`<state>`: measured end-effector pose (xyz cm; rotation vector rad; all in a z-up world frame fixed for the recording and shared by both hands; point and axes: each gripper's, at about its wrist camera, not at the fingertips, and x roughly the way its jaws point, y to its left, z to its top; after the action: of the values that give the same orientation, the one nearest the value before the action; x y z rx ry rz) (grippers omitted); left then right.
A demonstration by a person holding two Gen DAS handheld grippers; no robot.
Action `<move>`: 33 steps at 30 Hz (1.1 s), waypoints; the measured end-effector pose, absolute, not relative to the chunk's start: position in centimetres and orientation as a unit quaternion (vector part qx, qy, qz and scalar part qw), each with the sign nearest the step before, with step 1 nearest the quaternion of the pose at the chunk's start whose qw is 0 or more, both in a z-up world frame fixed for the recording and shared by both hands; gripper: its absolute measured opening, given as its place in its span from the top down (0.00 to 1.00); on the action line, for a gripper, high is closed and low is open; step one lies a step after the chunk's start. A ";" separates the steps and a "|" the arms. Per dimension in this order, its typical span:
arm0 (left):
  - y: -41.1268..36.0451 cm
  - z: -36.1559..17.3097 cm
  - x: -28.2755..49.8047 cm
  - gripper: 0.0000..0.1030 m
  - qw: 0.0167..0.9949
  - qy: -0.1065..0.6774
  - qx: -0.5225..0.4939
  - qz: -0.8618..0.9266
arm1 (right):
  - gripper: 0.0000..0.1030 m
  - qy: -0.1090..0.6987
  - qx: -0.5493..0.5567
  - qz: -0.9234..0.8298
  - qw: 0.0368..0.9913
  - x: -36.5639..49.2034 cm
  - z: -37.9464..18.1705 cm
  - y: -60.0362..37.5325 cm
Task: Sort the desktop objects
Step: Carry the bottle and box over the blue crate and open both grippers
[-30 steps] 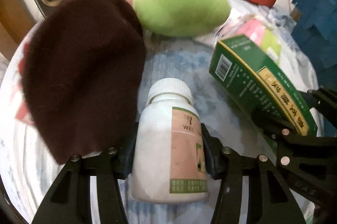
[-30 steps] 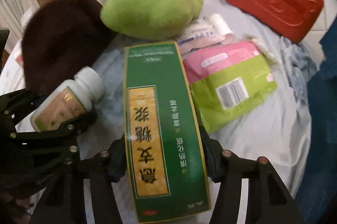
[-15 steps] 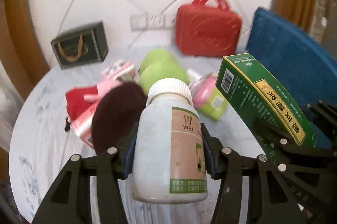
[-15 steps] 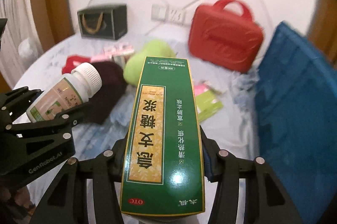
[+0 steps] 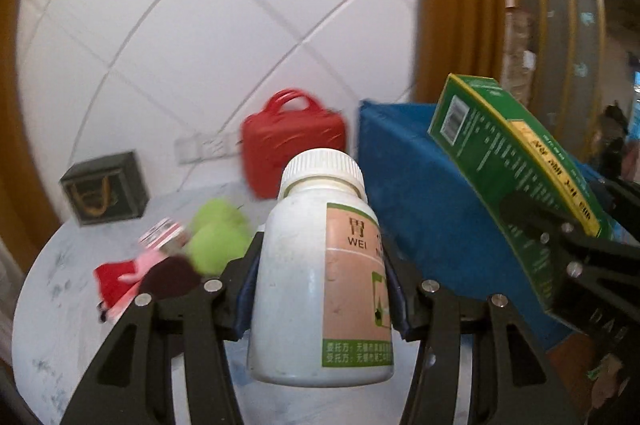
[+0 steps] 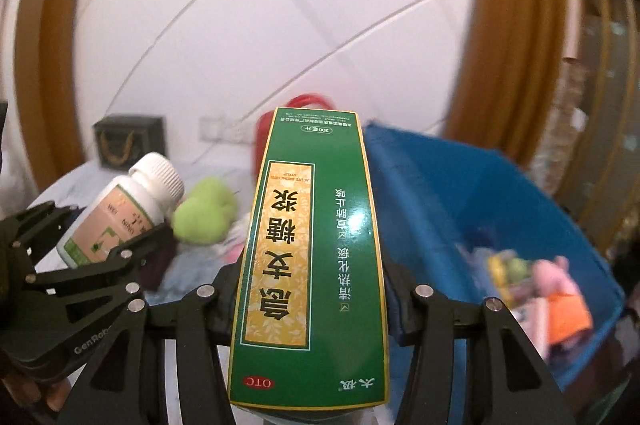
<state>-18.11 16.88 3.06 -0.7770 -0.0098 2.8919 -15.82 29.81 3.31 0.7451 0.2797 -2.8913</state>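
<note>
Left wrist view shows the left claw [image 5: 320,289] clamped on a white pill bottle [image 5: 320,273], held upright in the air with its ribbed cap on top and the pads pressing its sides about halfway up. To its right, the right claw [image 5: 560,241] grips a green medicine box [image 5: 500,161], tilted, in front of a blue bin [image 5: 420,209] that stands at the right edge of the table [image 5: 60,305].

Right wrist view shows the same box [image 6: 312,265] pinched near its lower end between the claw's two pads, its long body reaching far forward past them. The bin's open mouth [image 6: 500,209] lies ahead and to the right, with blurred soft toys and small packs already inside. Both held items hang above the table, short of the bin.

Left behind on the table are a green plush toy [image 5: 216,237], a dark brown hat [image 5: 170,277], red and pink items near it, a red case [image 5: 294,141] and a dark gift box [image 5: 104,189] along the far edge by the wall.

Risks, as a judgement: the box is held low, so it may pivot or slip if swung fast. The smooth round bottle could twist between the pads. The two claws are close together, so they may knock each other, or the box may catch the bin rim and drop outside.
</note>
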 end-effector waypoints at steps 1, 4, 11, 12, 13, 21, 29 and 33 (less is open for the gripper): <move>18.5 3.5 -18.1 0.50 0.079 -0.001 -0.254 0.964 | 0.50 0.087 0.243 -0.964 0.061 -15.8 3.8 31.6; 23.7 4.5 -18.5 0.50 0.099 -0.001 -0.246 0.964 | 0.50 0.080 0.232 -0.969 0.034 -16.0 5.1 37.3; 37.9 5.7 -19.9 0.50 0.131 0.005 -0.266 0.955 | 0.50 0.072 0.241 -0.968 0.007 -18.8 4.9 51.8; 39.2 5.6 -20.1 0.50 0.128 0.008 -0.270 0.954 | 0.50 0.071 0.248 -0.966 0.005 -19.5 4.5 53.7; 40.6 5.5 -20.4 0.50 0.125 0.011 -0.276 0.953 | 0.50 0.071 0.253 -0.965 0.005 -19.7 4.2 55.3; 48.1 5.0 -21.4 0.50 0.105 0.033 -0.305 0.946 | 0.49 0.069 0.287 -0.955 0.022 -22.0 0.7 62.7; 51.1 3.7 -21.9 0.50 0.082 0.047 -0.321 0.942 | 0.49 0.078 0.300 -0.950 0.027 -23.4 -0.7 65.2; 51.1 3.6 -22.2 0.42 0.071 0.045 -0.326 0.942 | 0.43 0.085 0.303 -0.949 0.022 -23.7 -1.2 65.5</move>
<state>-22.16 51.09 3.60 -0.9815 0.1351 2.8314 -23.75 65.45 -1.24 0.9399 0.2620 -2.9397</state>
